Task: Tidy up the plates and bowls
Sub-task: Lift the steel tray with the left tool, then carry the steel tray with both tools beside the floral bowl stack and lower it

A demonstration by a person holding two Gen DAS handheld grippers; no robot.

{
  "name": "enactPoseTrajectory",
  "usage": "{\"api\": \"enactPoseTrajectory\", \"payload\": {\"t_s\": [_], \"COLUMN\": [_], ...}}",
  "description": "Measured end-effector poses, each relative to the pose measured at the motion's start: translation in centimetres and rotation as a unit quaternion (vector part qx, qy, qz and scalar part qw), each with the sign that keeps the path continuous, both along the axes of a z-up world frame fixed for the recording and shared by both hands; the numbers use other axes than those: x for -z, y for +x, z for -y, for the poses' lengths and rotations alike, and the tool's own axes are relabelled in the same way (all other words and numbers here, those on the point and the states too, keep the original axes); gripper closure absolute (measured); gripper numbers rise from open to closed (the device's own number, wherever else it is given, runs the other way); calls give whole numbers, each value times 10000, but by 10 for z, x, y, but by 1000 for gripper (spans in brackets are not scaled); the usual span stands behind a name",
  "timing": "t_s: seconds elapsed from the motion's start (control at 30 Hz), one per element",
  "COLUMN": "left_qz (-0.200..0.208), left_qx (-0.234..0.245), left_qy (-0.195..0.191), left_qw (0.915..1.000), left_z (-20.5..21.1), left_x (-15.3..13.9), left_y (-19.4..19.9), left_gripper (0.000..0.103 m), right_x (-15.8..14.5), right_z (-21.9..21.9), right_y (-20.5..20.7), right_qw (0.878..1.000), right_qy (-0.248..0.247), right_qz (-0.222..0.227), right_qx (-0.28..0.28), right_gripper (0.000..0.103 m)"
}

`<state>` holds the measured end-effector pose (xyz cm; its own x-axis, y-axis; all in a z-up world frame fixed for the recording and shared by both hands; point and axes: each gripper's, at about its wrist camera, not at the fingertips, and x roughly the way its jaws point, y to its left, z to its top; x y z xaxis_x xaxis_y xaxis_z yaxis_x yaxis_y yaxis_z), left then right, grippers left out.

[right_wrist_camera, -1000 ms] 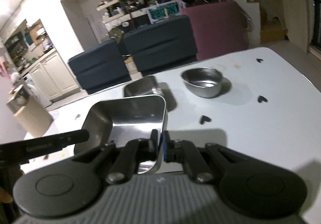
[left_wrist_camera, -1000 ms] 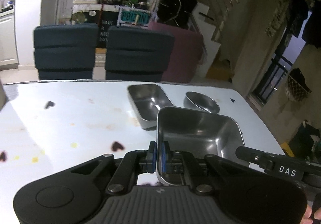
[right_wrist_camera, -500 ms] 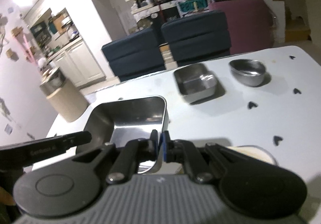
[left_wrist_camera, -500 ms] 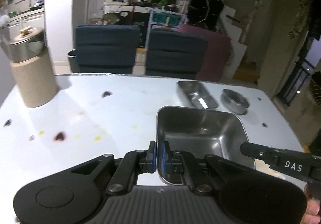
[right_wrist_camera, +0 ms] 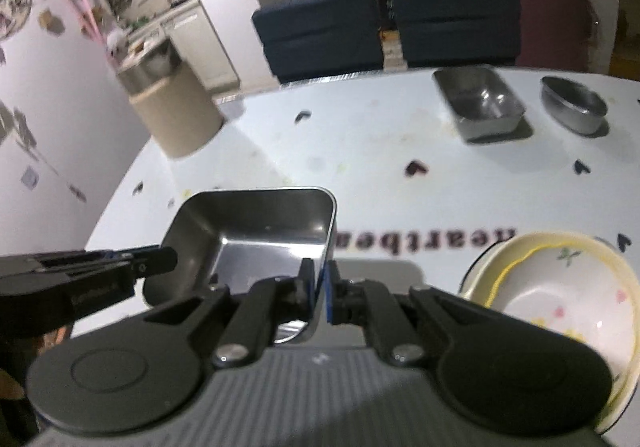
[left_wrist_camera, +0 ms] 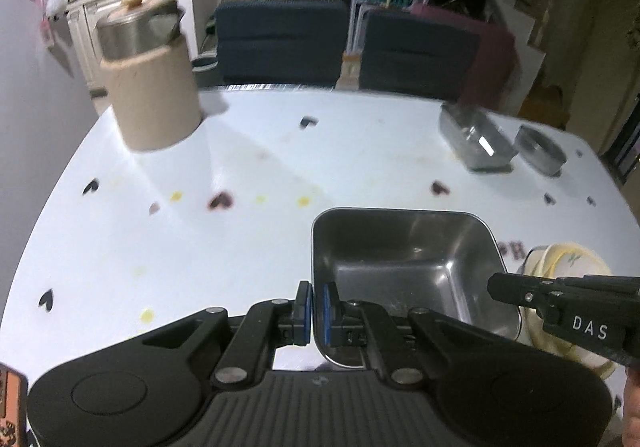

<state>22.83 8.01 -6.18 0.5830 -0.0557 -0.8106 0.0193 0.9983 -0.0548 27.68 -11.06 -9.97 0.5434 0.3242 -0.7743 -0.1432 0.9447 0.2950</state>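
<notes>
Since the earlier frames we have carried the square stainless-steel pan (left_wrist_camera: pixel 404 267) leftward across the table: the cork-wrapped metal canister (left_wrist_camera: pixel 150 75) has come into both views at far left, and the small rectangular steel tray (left_wrist_camera: pixel 474 141) and the round steel bowl (left_wrist_camera: pixel 540 149) have slid off to the far right.

Our left gripper (left_wrist_camera: pixel 315 309) pinches the pan's left wall near its near corner, blue pads pressed on the thin metal from either side. Our right gripper (right_wrist_camera: pixel 318 289) pinches the opposite, right wall the same way. Each gripper shows in the other's view as a black arm reaching to the pan's far side.

The pan is bare brushed steel, deep, with rounded corners and a rolled rim, its floor shiny and dark. It sits level, mouth up, between the two grippers at the near middle of the glossy white table (left_wrist_camera: pixel 200 247); we cannot tell whether it rests on the surface or hangs just above it. It is nearly square, so no long axis stands out; its walls run roughly near-to-far and left-to-right.

Just right of the pan, at the near right edge, sits a cream ceramic bowl with a yellow line and small flowers (right_wrist_camera: pixel 560 299). Dark heart-shaped stickers (left_wrist_camera: pixel 220 201) dot the tabletop. Beyond the far edge stand two dark blue chairs (left_wrist_camera: pixel 280 43).
</notes>
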Motion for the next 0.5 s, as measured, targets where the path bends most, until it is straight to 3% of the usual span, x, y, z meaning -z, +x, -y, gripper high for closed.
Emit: {"api": "enactPoseTrajectory", "payload": {"t_s": [0.27,0.5], "left_qz": [-488,-915], "left_qx": [14,116], "left_qy": [322,612], "left_qw": [9983,9939], "left_z": [-9,-7], "left_x": [22,41], "left_y": [2,5], "left_gripper": [95,92], "right_x": [30,40], "right_z": [-28,-46], "right_y": [5,4], "right_qw": [9969,9940], "right_qy": [-259,-519], "right_qz": [-719,-865], "right_qx": [-173,-418], "right_gripper": [96,95]}}
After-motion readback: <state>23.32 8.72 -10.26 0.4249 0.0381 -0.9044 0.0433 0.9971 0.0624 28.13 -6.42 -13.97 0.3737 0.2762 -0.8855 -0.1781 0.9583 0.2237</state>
